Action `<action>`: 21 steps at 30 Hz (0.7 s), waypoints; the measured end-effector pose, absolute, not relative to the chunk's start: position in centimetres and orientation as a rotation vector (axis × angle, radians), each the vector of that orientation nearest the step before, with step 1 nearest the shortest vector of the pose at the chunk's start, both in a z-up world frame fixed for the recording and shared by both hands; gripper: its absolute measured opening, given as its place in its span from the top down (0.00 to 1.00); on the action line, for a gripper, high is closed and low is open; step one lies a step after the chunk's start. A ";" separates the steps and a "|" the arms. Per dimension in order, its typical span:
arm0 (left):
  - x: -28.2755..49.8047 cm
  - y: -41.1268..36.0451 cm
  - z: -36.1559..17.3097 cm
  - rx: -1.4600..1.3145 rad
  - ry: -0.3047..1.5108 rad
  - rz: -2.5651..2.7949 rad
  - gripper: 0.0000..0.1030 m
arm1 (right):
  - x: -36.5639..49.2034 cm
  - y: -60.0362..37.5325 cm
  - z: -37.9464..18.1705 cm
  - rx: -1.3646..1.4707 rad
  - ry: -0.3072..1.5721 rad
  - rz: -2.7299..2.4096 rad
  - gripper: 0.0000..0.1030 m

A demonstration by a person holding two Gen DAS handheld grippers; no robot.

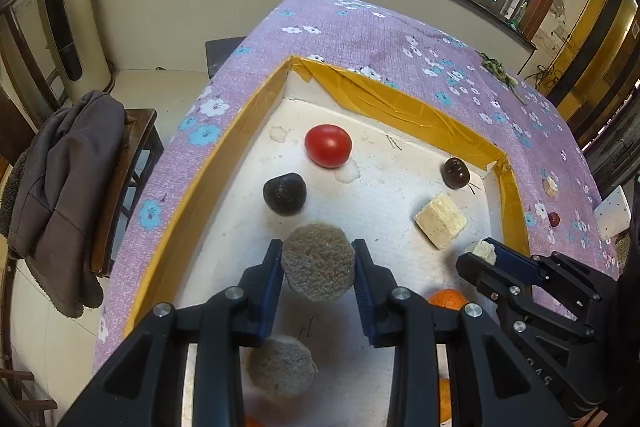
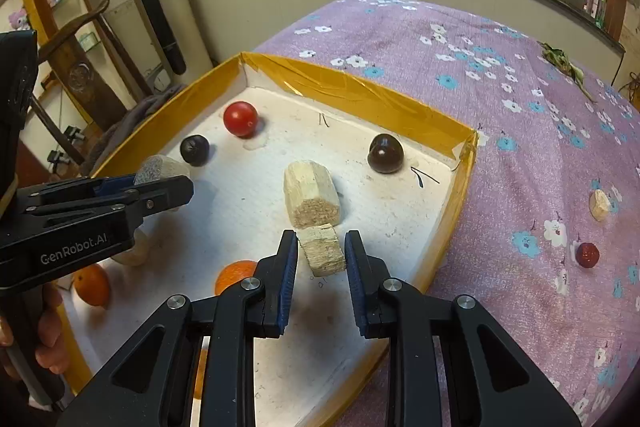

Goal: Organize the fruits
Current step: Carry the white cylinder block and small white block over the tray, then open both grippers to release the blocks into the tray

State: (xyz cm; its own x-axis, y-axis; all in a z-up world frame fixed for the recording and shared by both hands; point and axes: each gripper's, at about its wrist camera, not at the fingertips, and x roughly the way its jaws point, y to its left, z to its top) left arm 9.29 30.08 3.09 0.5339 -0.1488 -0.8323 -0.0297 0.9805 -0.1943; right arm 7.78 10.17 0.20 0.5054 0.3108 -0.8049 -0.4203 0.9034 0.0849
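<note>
I am pinching a round, grey-beige, cut cane-like slice [image 1: 318, 265] in my left tool [image 1: 319, 261] and a short pale cane-like chunk [image 2: 322, 251] in my right tool [image 2: 321, 251], both hanging over the white foam tray [image 2: 404, 223] with yellow-taped walls, which is lying straight below. Oranges [image 2: 234, 274] are sitting partly hidden behind the tools.

A white tray [image 1: 224, 163] with yellow taped walls sits on the flowered cloth. Inside lie a red tomato [image 1: 328, 145], two dark round fruits [image 1: 284, 193] [image 1: 456, 172], a pale cut chunk [image 1: 441, 220] and oranges [image 2: 91, 284]. One round grainy slice [image 1: 319, 266] is pinched up above the tray floor, a small pale piece [image 2: 323, 249] likewise.
</note>
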 end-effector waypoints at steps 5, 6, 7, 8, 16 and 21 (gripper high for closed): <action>9.9 30.0 2.7 -0.185 1.036 -0.063 0.65 | 7.8 10.6 -0.1 -0.141 0.947 0.448 0.77; 10.0 30.1 2.5 -0.188 1.045 -0.063 0.65 | 7.8 10.6 -0.1 -0.146 0.944 0.447 0.77; 10.1 30.1 2.4 -0.189 1.052 -0.059 0.65 | 7.8 10.7 -0.1 -0.151 0.942 0.447 0.77; 10.1 30.2 2.4 -0.191 1.056 -0.057 0.65 | 7.8 10.7 -0.2 -0.154 0.942 0.447 0.77; 10.1 30.1 2.4 -0.182 1.058 -0.041 0.65 | 7.8 11.1 -0.3 -0.197 0.938 0.435 0.77; 9.7 30.6 2.6 -0.189 1.056 -0.018 0.55 | 7.7 11.0 -0.2 -0.200 0.939 0.435 0.77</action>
